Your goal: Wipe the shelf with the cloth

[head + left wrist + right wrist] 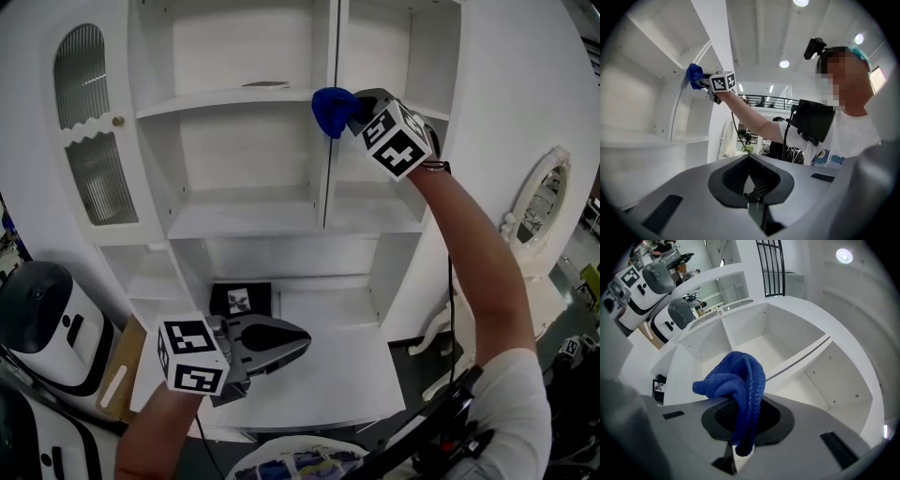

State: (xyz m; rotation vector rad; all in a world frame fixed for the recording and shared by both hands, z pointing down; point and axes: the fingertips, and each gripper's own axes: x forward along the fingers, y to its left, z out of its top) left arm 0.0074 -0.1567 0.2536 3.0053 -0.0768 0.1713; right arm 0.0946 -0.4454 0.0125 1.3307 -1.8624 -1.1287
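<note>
A blue knitted cloth, bunched into thick folds, is clamped between the jaws of the right gripper, and one fold is left hanging down past the jaw pads. It is held high up at the front edge of the vertical divider of the white shelf unit, about level with the upper board. A small dark flat item is seen on that board, to the left of the cloth. Lower down, a black-framed card is seen at the back of the broad bottom surface. The left gripper is held low over that surface, well apart from the cloth, with its jaws brought together on nothing. An arched ribbed-glass door is set at the unit's left side, and a round mirror is seen beside its right.
</note>
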